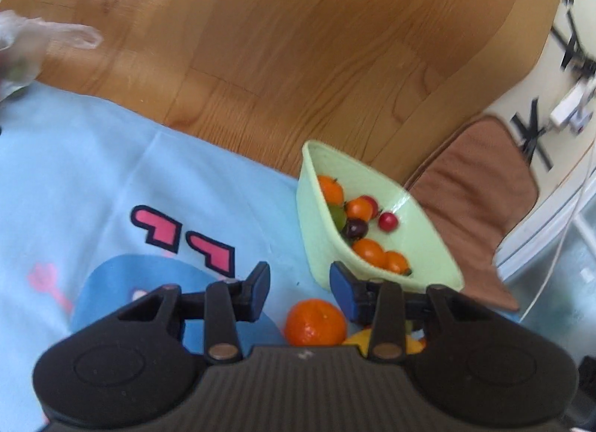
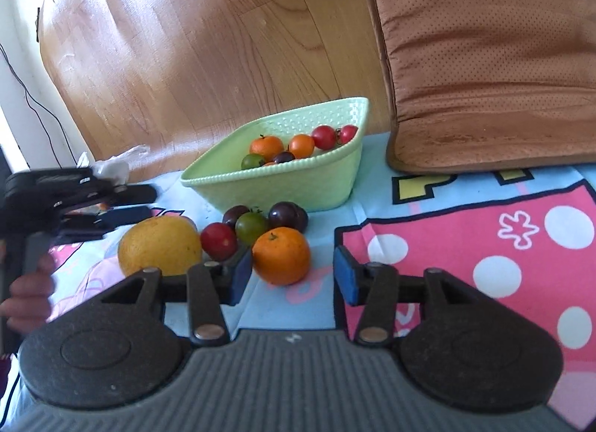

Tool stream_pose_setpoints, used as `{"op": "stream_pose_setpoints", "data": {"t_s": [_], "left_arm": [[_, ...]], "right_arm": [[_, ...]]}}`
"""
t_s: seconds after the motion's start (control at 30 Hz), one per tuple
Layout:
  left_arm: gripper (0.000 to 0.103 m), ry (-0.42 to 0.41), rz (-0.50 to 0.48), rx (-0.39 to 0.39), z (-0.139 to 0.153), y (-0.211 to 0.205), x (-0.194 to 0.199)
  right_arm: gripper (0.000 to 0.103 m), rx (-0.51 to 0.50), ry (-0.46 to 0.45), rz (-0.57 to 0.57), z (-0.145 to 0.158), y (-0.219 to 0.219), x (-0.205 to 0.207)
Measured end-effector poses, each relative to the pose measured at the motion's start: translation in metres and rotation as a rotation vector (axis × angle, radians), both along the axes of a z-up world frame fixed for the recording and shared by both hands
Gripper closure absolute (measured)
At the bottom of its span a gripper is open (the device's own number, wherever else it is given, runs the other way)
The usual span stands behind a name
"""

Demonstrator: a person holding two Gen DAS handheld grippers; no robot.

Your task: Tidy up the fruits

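Note:
A pale green basket [image 2: 275, 189] holds several small oranges and tomatoes. In front of it on the cloth lie a big yellow citrus [image 2: 160, 245], a red tomato [image 2: 219, 240], a green tomato [image 2: 251, 227], two dark plums [image 2: 288, 216] and an orange [image 2: 281, 255]. My right gripper [image 2: 293, 277] is open, and that orange sits between its blue pads, close to the left one and clear of the right one. My left gripper [image 1: 300, 286] is open and empty. Under it lies an orange [image 1: 316, 322], with the basket [image 1: 432, 245] just beyond to the right.
A brown cushion [image 2: 484, 59] lies at the back right, partly on the cartoon-print cloth [image 2: 465, 245]. Wooden floor [image 1: 298, 40] stretches beyond the cloth. A crumpled clear plastic bag [image 1: 22, 48] is at the far left. A person's hand [image 2: 29, 294] holds the left gripper's handle.

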State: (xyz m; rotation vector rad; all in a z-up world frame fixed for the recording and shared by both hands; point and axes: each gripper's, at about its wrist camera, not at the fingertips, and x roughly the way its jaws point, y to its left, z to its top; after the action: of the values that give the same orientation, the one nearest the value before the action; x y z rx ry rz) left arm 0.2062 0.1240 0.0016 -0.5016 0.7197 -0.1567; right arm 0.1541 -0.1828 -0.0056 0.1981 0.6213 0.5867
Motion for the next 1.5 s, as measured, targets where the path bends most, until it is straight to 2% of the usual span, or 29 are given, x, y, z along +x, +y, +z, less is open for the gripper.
{"op": "stream_pose_setpoints", "data": {"t_s": [0.1, 0.27, 0.4, 0.53, 0.63, 0.7, 0.73, 0.77, 0.83, 0.87, 0.93, 0.97, 1.1, 1.27, 1.37, 1.43, 1.5], "left_arm": [[0.068, 0.008, -0.062, 0.028, -0.008, -0.016, -0.001], [0.066, 0.010, -0.060, 0.009, -0.004, -0.019, -0.008], [0.064, -0.040, -0.061, -0.004, 0.003, -0.024, -0.032], [0.056, -0.081, -0.073, 0.027, 0.009, -0.041, -0.051], [0.055, -0.066, -0.050, 0.055, 0.010, -0.044, -0.042], [0.048, -0.044, -0.030, 0.077, 0.007, -0.046, -0.030], [0.048, -0.037, -0.022, 0.084, 0.005, -0.045, -0.025], [0.049, -0.026, -0.006, 0.079, 0.004, -0.043, -0.021], [0.059, -0.010, 0.023, 0.061, 0.000, -0.038, -0.019], [0.062, -0.011, 0.029, 0.042, -0.001, -0.035, -0.022], [0.074, -0.023, 0.033, 0.027, 0.001, -0.032, -0.030], [0.075, -0.021, 0.036, 0.045, 0.002, -0.032, -0.035], [0.073, -0.047, 0.008, 0.080, 0.001, -0.040, -0.056], [0.073, -0.053, 0.023, 0.077, 0.002, -0.046, -0.063], [0.067, -0.034, 0.061, 0.076, 0.000, -0.042, -0.061], [0.057, -0.035, 0.074, 0.100, -0.002, -0.039, -0.059], [0.061, -0.046, 0.081, 0.096, -0.002, -0.035, -0.058]], "right_arm": [[0.052, 0.021, 0.006, 0.005, -0.001, -0.002, 0.001], [0.052, 0.021, 0.012, 0.018, -0.002, -0.001, 0.003], [0.052, 0.005, 0.018, 0.024, -0.003, 0.001, 0.003], [0.052, -0.009, 0.015, 0.023, -0.002, 0.004, 0.005], [0.052, -0.020, 0.011, 0.020, -0.001, 0.006, 0.004], [0.053, -0.022, 0.012, 0.013, -0.001, 0.007, 0.006], [0.052, -0.024, 0.012, 0.009, -0.001, 0.008, 0.008], [0.052, -0.029, 0.012, 0.010, -0.001, 0.010, 0.009], [0.052, -0.037, 0.008, 0.015, -0.001, 0.011, 0.009], [0.053, -0.032, 0.010, 0.017, -0.002, 0.010, 0.010], [0.063, -0.017, 0.016, 0.045, -0.002, 0.009, 0.010], [0.064, -0.028, 0.007, 0.046, -0.002, 0.010, 0.009], [0.064, -0.040, -0.010, 0.065, -0.001, 0.012, 0.005], [0.064, -0.040, -0.033, 0.087, 0.001, 0.013, 0.000], [0.064, -0.015, -0.026, 0.059, 0.000, 0.008, 0.002], [0.064, 0.000, -0.025, 0.040, 0.000, 0.005, 0.002], [0.064, 0.000, -0.020, 0.040, 0.000, 0.005, 0.003]]}}
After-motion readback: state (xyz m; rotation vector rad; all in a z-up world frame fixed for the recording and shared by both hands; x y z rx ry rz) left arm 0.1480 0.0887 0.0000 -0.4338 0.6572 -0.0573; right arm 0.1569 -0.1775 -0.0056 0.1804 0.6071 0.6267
